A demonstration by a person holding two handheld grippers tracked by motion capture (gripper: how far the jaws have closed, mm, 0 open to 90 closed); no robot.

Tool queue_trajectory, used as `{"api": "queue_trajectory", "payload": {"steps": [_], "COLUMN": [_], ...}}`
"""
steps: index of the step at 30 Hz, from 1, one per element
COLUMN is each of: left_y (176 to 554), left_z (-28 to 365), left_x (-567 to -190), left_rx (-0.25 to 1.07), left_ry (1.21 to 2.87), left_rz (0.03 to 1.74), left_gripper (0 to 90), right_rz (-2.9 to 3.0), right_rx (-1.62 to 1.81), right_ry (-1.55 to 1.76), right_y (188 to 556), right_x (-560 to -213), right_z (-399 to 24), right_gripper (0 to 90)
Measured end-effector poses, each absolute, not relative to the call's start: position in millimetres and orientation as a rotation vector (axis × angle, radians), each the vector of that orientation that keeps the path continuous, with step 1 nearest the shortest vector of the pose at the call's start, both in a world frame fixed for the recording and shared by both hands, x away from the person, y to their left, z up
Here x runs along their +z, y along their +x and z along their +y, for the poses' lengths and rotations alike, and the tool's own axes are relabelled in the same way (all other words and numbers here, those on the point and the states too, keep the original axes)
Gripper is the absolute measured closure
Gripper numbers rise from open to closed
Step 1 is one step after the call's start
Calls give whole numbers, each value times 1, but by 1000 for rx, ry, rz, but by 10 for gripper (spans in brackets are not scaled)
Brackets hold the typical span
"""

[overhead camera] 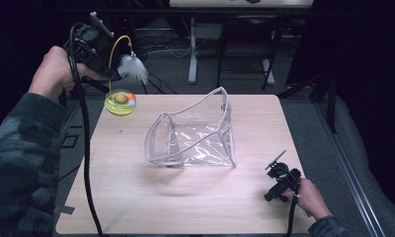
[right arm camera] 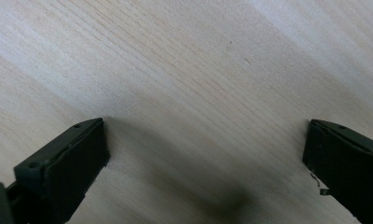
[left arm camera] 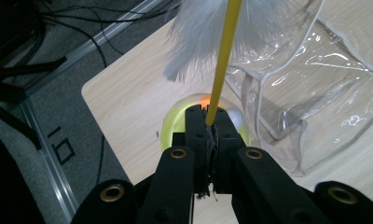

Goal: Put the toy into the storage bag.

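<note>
My left gripper is held up over the table's far left corner, shut on the thin yellow rod of a feather toy. A white feather tuft hangs from the rod's curved top. Below the jaws hangs the toy's translucent yellow-green ball with an orange piece inside. In the left gripper view the closed pair of jaws pinches the rod just above the ball, with the feather beyond. A clear plastic bag stands open at mid-table. My right gripper rests low at the front right, its jaws wide apart over bare wood.
The light wooden table has rounded corners; its left edge drops to grey floor with black cables. The clear bag lies just right of the hanging ball. Table legs and a dark chair frame stand behind the far edge.
</note>
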State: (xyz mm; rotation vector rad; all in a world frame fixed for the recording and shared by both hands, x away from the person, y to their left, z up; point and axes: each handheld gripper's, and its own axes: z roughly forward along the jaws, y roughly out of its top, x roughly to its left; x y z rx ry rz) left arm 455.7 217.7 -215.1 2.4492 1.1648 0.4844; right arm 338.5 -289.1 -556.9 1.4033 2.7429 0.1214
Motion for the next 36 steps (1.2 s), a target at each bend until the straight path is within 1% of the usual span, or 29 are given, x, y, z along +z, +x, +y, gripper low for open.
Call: {"api": "queue_trajectory", "payload": {"steps": [16,36], "left_y": [454,453], "left_z": [187,137], "left_x": [-208,-225], "left_rx": [440,376], "left_ry": [2474,2581], "left_rz": [1059,911], "left_gripper": [884,884], "right_rz": [2743,2743], "right_rx": [122,126], "right_ry": [1402,1400], "right_y": [339,339], "right_x": [-557,-557], "right_z": [-289,-289], "right_gripper": [0,0]}}
